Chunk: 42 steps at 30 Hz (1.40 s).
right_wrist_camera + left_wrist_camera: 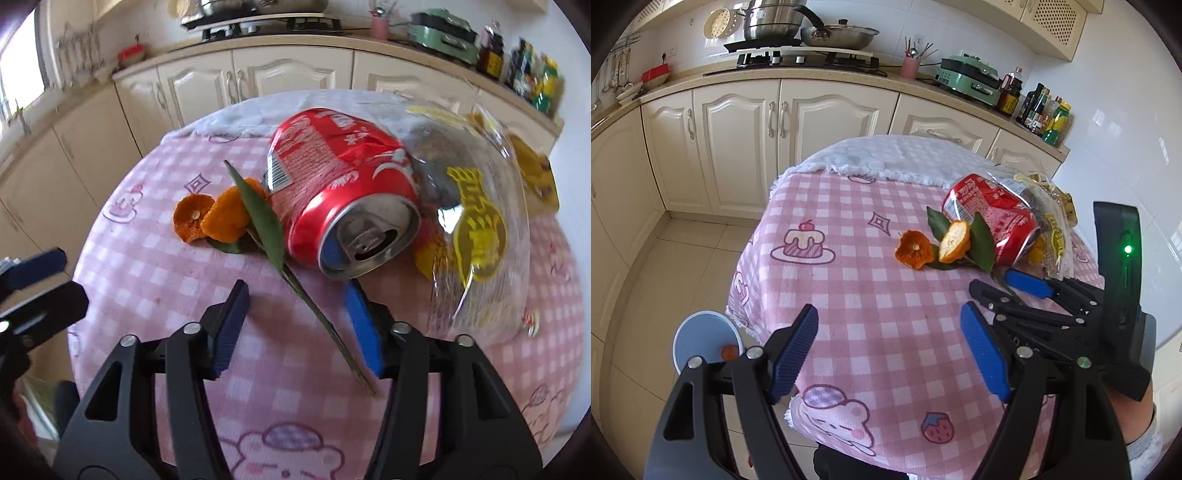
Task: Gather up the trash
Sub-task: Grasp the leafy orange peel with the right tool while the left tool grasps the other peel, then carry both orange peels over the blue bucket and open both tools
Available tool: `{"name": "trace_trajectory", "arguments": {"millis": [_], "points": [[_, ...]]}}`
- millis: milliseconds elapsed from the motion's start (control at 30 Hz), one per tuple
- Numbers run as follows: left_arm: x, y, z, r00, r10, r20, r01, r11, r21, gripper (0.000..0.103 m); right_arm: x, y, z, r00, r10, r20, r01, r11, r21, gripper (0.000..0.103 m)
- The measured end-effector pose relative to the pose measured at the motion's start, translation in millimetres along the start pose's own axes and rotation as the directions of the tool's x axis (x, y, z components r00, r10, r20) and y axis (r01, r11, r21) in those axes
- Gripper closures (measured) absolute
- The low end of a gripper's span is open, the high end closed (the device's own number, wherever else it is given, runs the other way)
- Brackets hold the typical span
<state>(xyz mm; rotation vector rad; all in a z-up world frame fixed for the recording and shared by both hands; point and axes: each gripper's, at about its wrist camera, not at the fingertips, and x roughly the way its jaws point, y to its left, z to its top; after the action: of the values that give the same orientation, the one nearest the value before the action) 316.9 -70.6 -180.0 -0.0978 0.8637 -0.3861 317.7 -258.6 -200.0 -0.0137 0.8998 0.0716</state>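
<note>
Right gripper (295, 325) jaws part open, leaf stem (325, 325) between, untouched, crushed can (343, 192) just beyond

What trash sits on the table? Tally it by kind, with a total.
Crushed red soda can: 1
Orange peel pieces: 2
Green leaf sprig: 1
Clear plastic wrapper with yellow print: 1
Total: 5

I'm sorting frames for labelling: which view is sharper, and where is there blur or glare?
Left wrist view: sharp, evenly daylit; crushed red can and orange peel crisp. Right wrist view: motion-smeared toward the edges, glare on the clear plastic wrapper; both bend the cabinets fisheye-style.
</note>
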Motion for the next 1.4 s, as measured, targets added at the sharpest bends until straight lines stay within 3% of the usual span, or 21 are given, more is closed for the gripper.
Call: {"name": "trace_trajectory", "arguments": {"millis": [33,100,167,333,533,800,967,1033,1100,1200,1300,1400], "points": [[0,2,1,1.0,-0.002,0.002,0.002,1.0,-0.001,0.026,0,2,2,1.0,0.009,-0.001,-0.009,1.0,-0.005,0.085],[0,4,1,1.0,0.002,0.001,-0.002,1.0,-0.005,0.026,1,9,3,1.0,0.013,0.01,-0.012,0.999,-0.038,0.095],[0,7,2,1.0,0.001,0.003,-0.001,1.0,-0.011,0.026,-5,13,0,0.998,0.052,0.033,-0.051,0.998,-0.04,0.099],[3,12,5,1.0,0.001,0.005,-0.001,1.0,-0.023,0.026,-38,15,0,0.984,0.086,0.156,-0.085,0.996,-0.016,0.099],[17,2,17,1.0,-0.001,0.002,0.0,1.0,0.024,0.026,-68,1,6,0.958,0.073,0.276,-0.081,0.997,0.017,0.099],[69,-28,35,0.997,-0.008,-0.073,0.016,0.994,0.106,0.026,-69,-21,12,0.941,0.048,0.336,-0.073,0.995,0.061,0.099],[92,-45,39,0.993,0.084,-0.08,-0.069,0.98,0.185,0.027,-61,-26,12,0.941,0.055,0.334,-0.083,0.994,0.069,0.099],[97,-52,40,0.986,0.155,-0.058,-0.137,0.962,0.238,0.053,-59,-27,13,0.941,0.058,0.334,-0.087,0.994,0.073,0.099],[96,-54,41,0.99,0.123,-0.065,-0.104,0.963,0.25,0.066,-60,-27,13,0.939,0.06,0.338,-0.09,0.993,0.075,0.099],[91,-48,43,0.993,0.092,-0.068,-0.076,0.973,0.216,0.066,-63,-25,13,0.935,0.057,0.351,-0.088,0.994,0.072,0.099],[79,-34,43,0.997,-0.024,-0.068,0.032,0.991,0.13,0.066,-72,-19,14,0.926,0.058,0.372,-0.088,0.994,0.063,0.099],[57,-24,42,0.998,-0.058,-0.017,0.059,0.993,0.105,0.066,-80,-8,17,0.921,0.067,0.384,-0.092,0.995,0.047,0.099]]}}
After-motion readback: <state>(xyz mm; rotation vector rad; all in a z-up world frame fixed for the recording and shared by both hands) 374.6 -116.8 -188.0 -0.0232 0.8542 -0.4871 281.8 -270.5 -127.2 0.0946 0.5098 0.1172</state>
